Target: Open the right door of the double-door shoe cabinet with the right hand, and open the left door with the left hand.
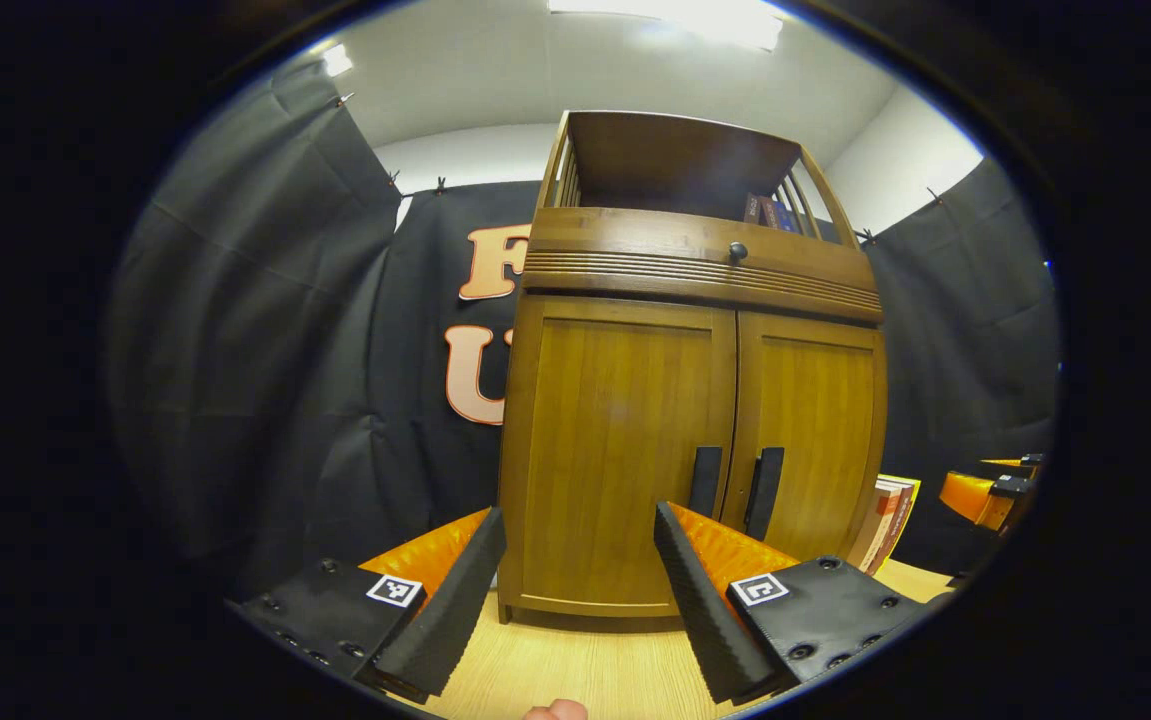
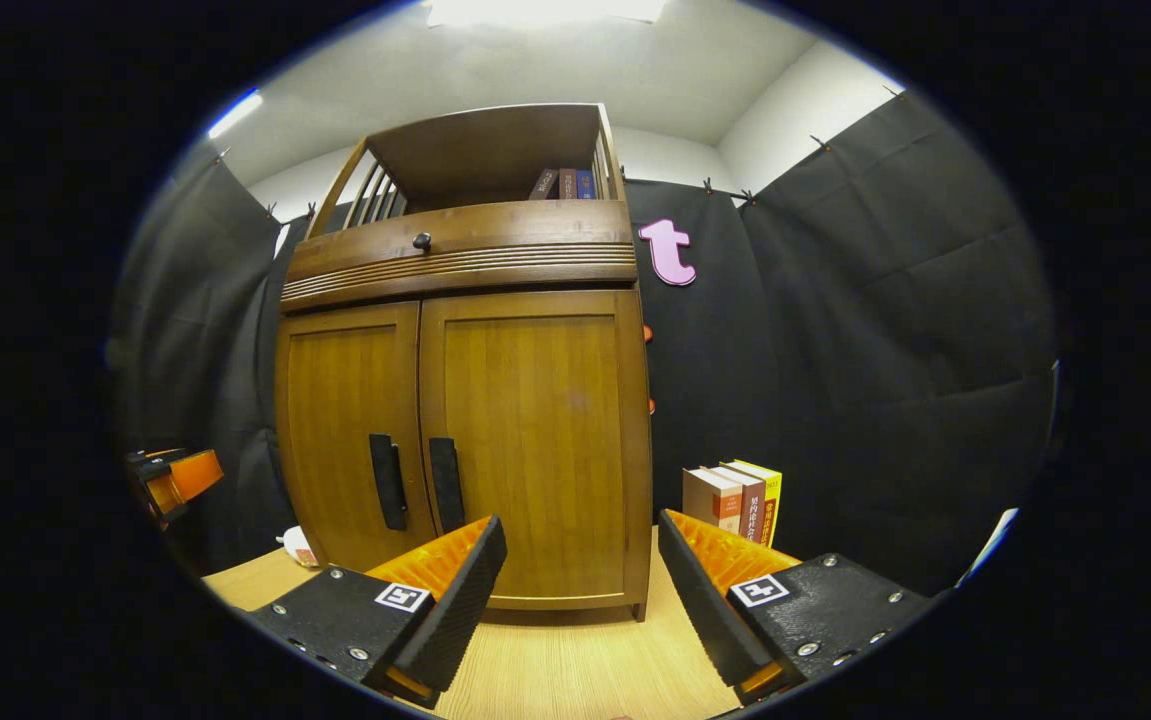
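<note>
Cabinet: we see the double-door shoe cabinet [image 1: 690,400] standing on the tabletop [image 1: 575,670], straight ahead of both hand-held grippers, both doors shut.
Left hand-held gripper [image 1: 580,575]: we hold it open, gripping nothing, short of the left door [image 1: 620,450].
Right hand-held gripper [image 2: 580,580]: open too, gripping nothing, facing the right door [image 2: 535,440], apart from it.
Handles: the two dark handles [image 2: 390,480] sit side by side at the doors' meeting edges.
Books: a few books [image 2: 735,500] stand beyond the right hand-held gripper, just right of the cabinet.
</note>
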`<state>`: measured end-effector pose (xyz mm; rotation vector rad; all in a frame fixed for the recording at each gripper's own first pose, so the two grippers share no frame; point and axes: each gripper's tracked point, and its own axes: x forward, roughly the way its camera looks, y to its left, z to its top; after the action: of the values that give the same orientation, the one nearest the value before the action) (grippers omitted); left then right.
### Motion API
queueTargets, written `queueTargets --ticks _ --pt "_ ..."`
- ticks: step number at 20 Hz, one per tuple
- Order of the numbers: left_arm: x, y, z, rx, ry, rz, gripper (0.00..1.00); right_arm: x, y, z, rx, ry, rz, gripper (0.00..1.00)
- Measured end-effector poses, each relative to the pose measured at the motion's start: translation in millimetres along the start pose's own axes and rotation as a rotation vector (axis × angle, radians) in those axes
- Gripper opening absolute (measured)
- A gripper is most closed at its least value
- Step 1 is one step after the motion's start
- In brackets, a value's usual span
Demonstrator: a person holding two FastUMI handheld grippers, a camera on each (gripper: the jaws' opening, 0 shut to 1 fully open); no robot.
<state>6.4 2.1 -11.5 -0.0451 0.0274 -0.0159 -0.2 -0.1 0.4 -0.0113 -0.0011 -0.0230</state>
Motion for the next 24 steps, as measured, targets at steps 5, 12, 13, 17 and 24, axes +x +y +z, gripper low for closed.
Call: queueTargets --ticks 5,12,13,17,24 --pt "0 3 2 0.006 -0.008 0.001 0.97 0 5 4 0.001 -0.007 0.006 0.94" --pt "-2 6 4 0.022 -0.015 0.005 0.97 2 11 4 0.033 -0.01 0.005 0.94" --pt "-2 6 5 0.02 -0.015 0.005 0.97 2 13 5 0.04 -0.011 0.007 0.93" --pt "-5 7 6 0.016 -0.021 0.01 0.97 2 16 1 0.029 -0.003 0.017 0.97" --pt "-10 11 -6 0.012 -0.003 0.036 0.97 31 60 2 0.065 0.033 0.134 0.98"
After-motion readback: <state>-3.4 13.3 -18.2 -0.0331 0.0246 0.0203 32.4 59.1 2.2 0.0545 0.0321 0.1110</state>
